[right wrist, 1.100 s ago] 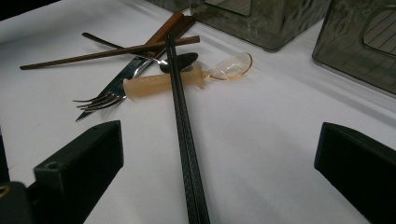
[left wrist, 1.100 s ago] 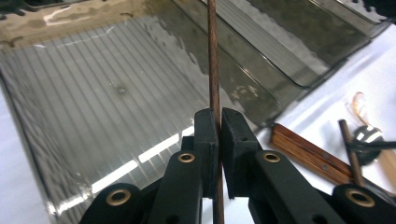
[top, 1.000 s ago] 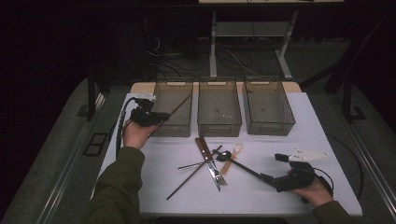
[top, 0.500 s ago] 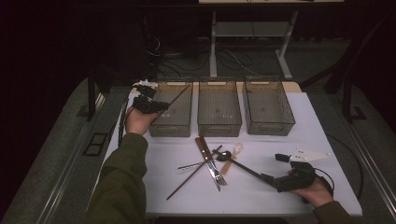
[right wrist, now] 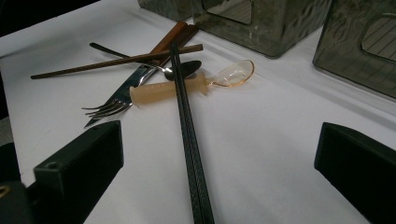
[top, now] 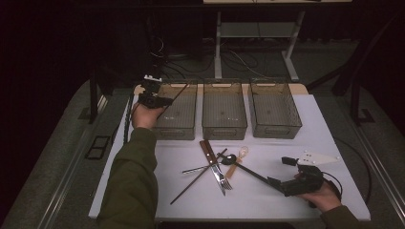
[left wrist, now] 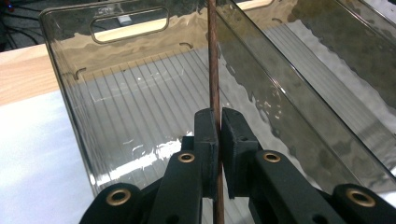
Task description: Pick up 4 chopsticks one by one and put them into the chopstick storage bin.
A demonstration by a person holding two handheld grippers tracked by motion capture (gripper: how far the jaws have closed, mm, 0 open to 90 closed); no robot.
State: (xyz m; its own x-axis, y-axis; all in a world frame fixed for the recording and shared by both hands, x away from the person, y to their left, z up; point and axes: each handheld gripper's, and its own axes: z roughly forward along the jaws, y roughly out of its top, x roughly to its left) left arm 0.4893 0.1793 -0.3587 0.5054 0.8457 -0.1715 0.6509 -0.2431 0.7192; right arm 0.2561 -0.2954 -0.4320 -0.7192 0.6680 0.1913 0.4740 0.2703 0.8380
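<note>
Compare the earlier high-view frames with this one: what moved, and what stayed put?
The left gripper, still shut on the brown chopstick, carried it away from the person along the left bin. The right gripper, open, stayed put, as did the cutlery pile.

Reddish-brown chopstick [left wrist: 214,56] between the black jaws of the left tool [left wrist: 219,126]. Smoke-grey, see-through bin [left wrist: 140,116] with a ribbed floor, centre of frame. White desk [right wrist: 280,140]; on it a black textured chopstick [right wrist: 187,121], a translucent amber spoon [right wrist: 196,84] and a silver fork [right wrist: 112,105].
</note>
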